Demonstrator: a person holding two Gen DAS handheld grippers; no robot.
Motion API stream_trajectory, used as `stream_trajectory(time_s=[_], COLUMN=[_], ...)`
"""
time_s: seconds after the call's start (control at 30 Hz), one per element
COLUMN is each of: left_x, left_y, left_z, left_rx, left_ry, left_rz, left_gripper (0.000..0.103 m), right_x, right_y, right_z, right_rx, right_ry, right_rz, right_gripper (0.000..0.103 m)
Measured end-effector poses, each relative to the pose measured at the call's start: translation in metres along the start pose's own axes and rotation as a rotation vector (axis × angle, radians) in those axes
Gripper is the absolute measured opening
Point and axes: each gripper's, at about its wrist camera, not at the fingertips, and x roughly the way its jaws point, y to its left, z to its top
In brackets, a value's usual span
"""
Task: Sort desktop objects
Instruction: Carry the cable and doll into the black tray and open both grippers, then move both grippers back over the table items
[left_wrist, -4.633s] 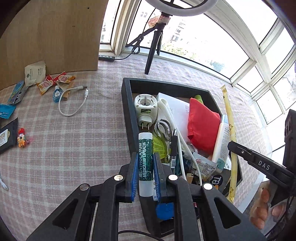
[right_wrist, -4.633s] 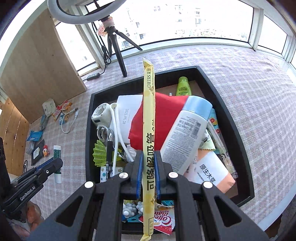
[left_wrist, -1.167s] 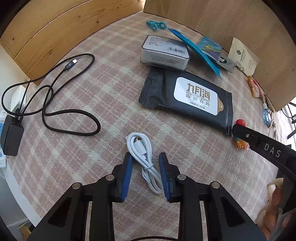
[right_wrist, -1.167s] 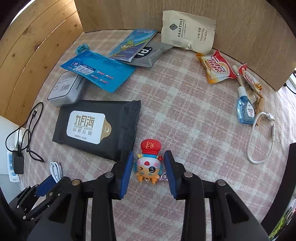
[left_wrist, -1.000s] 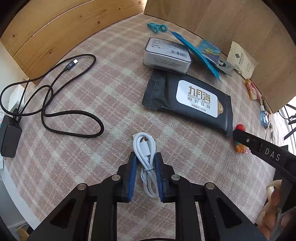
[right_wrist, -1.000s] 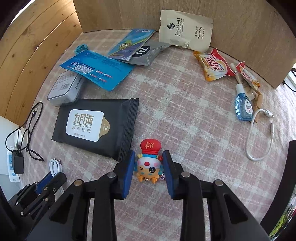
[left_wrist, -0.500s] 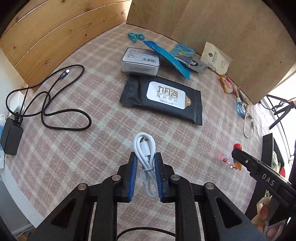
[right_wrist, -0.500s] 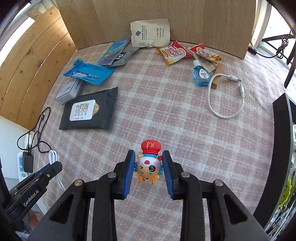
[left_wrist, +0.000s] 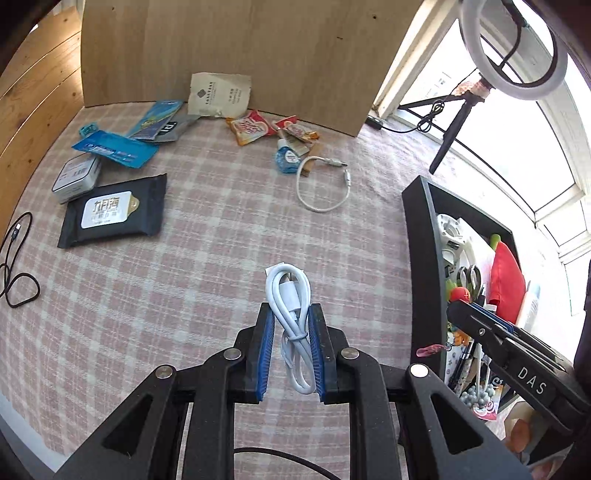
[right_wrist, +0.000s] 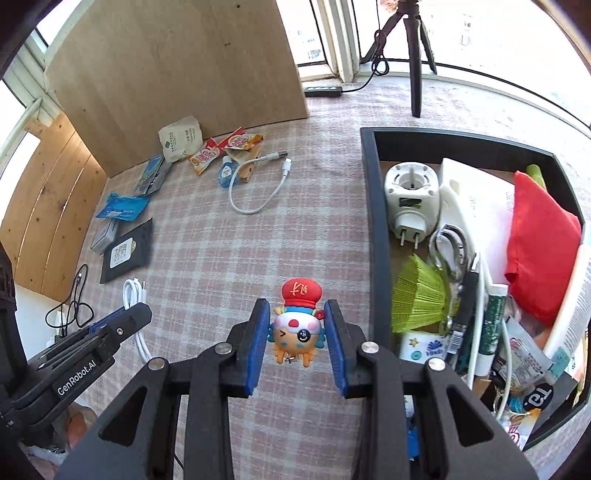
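While both hands travel toward the black tray (right_wrist: 371, 206), the left gripper (left_wrist: 291, 338) clamps a coiled white cable (left_wrist: 291, 295) and the right gripper (right_wrist: 297, 338) pinches a cartoon figurine (right_wrist: 297, 332), apparently for sorting; packets (left_wrist: 251, 127) wait beyond.

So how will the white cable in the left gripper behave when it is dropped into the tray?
The bundled cable is probably light and floppy: its loops sag below the left gripper. Its tie likely keeps it compact. In the crowded tray it may catch on other things.
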Motion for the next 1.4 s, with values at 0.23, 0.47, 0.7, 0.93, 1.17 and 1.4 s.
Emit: stream_trajectory(time_s=[0.23, 0.47, 0.7, 0.93, 1.17, 1.4], left_x=[0.008, 0.012, 0.023, 0.042, 0.045, 0.04], left_y=[-0.099, -0.186, -0.255, -0.299, -0.298, -0.274], left_z=[0.018, 0.049, 0.077, 0.093, 0.099, 0.097], left_rx=[0.12, 0.226, 0.312, 0.374, 0.377, 0.358], left_ry=[0.019, -0.008, -0.019, 0.003, -0.015, -0.025], left_rz=[-0.095, -0.118, -0.143, -0.188, -0.181, -0.154], left_gripper=[0.018, 0.018, 0.018, 0.027, 0.043, 0.042], right_x=[-0.05, -0.073, -0.076, -0.064, -0.066, -0.072], right_y=[-0.084, -0.154, -0.199, -0.23, -0.236, -0.227], right_z=[0.026, 0.06, 0.089, 0.113, 0.112, 0.11], right_rx=[0.089, 0.137, 0.17, 0.185, 0.193, 0.207], right_ry=[-0.076, -0.101, -0.129, -0.114, -0.128, -0.142], right_rz=[-0.079, -0.16, -0.213, -0.166, -0.185, -0.172], right_gripper=[0.03, 0.03, 0.03, 0.031, 0.044, 0.044])
